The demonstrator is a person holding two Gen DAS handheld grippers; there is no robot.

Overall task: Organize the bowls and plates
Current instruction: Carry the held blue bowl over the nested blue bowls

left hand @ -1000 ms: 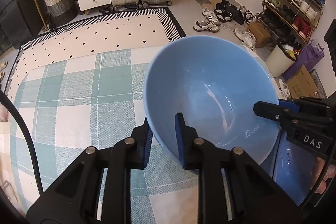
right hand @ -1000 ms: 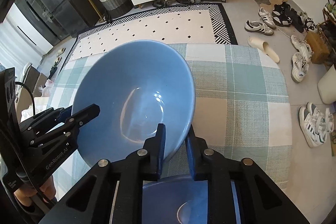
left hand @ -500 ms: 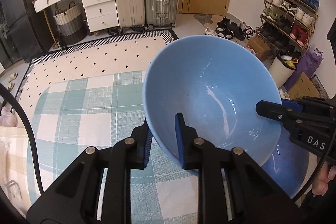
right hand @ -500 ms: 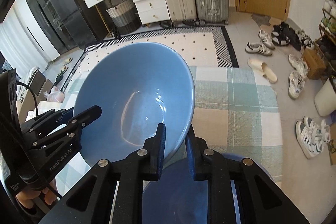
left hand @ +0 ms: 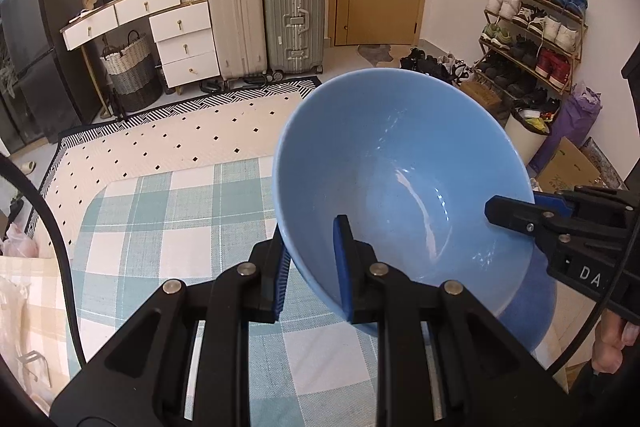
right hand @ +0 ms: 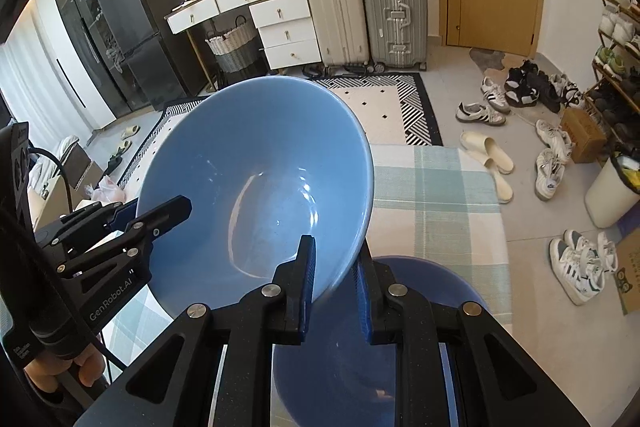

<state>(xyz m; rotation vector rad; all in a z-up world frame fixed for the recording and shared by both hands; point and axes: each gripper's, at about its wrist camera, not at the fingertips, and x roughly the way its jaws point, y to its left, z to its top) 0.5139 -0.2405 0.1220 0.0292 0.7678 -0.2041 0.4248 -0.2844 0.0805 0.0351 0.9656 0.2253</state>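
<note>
- Where the left wrist view a second ago looked down on little but checked cloth, it now takes in the door, suitcases and shoe rack, so the view has risen and tipped up.
- Left gripper [left hand: 310, 267] is clamped on the near rim of the bowl [left hand: 400, 179], one pad inside, one outside; the grip is unchanged.
- Right gripper [left hand: 516, 215] pinches the bowl's rim from the right, as before.
- The bowl is tilted, off the counter [left hand: 168, 211], and holds nothing.
- A second bowl [left hand: 532, 315] shows under it at lower right, more exposed than earlier; its inside is mostly hidden.

- While the right wrist view also shows more floor and furniture than before, the right gripper [right hand: 336, 291] grips the bowl [right hand: 256, 179] the same way, at its near right rim.
- Left gripper [right hand: 160, 215] holds the opposite rim.
- The second bowl [right hand: 344, 367] sits on the counter [right hand: 436, 195] just below, empty where visible, and shows more than earlier.
</note>
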